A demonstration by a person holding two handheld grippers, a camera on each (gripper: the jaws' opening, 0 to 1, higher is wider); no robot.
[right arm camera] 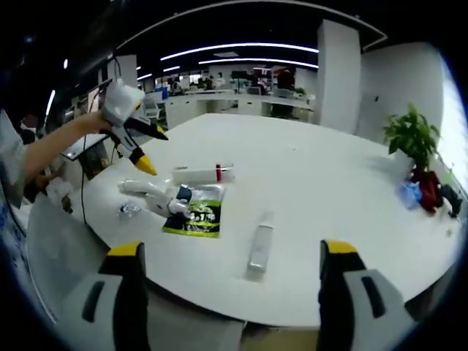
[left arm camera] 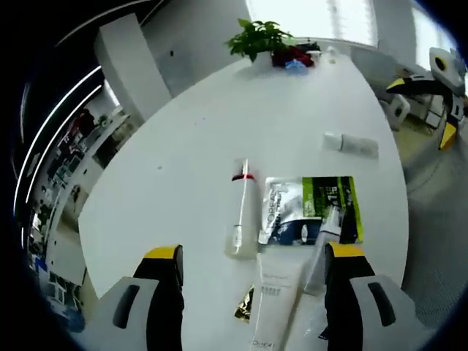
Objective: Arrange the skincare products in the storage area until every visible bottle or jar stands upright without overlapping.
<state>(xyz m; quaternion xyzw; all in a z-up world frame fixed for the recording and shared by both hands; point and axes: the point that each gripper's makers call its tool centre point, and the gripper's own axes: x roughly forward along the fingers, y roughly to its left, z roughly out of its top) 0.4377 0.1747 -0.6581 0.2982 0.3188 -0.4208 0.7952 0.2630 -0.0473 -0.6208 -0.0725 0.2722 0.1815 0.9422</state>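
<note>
Skincare products lie flat on the white round table (left arm camera: 190, 139). A slim white tube with a red band (left arm camera: 241, 208) rests beside a green and silver sachet (left arm camera: 311, 208). A larger white tube (left arm camera: 274, 296) and a small tube (left arm camera: 325, 245) lie nearer, with a gold foil piece (left arm camera: 245, 306). A white tube (left arm camera: 351, 144) lies apart, farther off. My left gripper (left arm camera: 253, 251) hovers open above the pile. My right gripper (right arm camera: 232, 248) is open at the table edge, facing that lone white tube (right arm camera: 259, 252). The pile (right arm camera: 183, 205) sits beyond, under the hand-held left gripper (right arm camera: 150, 150).
A potted plant (left arm camera: 257, 36) with red and blue items (left arm camera: 292, 57) stands at the far table edge, also the plant (right arm camera: 413, 135) at right. The right gripper (left arm camera: 424, 110) shows beyond the table's rim. Office desks and a column (right arm camera: 340, 73) fill the background.
</note>
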